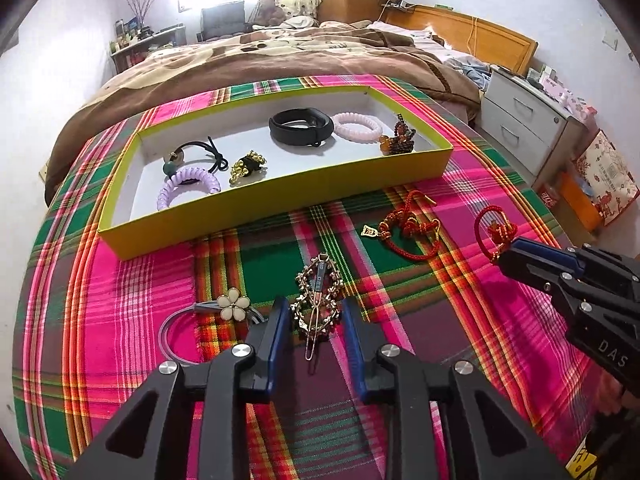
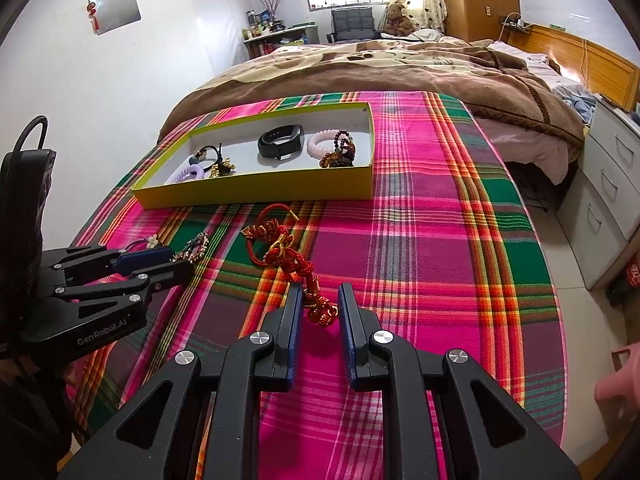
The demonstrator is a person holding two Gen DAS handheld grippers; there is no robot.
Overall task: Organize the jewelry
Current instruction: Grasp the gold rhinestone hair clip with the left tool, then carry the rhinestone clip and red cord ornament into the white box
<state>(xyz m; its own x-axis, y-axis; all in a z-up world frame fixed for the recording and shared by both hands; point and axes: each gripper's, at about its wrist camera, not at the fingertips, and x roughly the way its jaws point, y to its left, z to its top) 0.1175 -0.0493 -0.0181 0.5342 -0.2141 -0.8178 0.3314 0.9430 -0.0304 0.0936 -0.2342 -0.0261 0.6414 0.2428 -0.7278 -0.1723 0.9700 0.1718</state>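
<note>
Bed (image 2: 400,72) (brown blanket) — white dresser (image 1: 520,120)

White letters "DAS" stood on the black body of the right gripper (image 1: 505,251) in the left wrist view; "GenRobot.AI" stood in pale letters on the black body of the left gripper (image 2: 176,261) in the right wrist view; other labels were too small to read.
</note>
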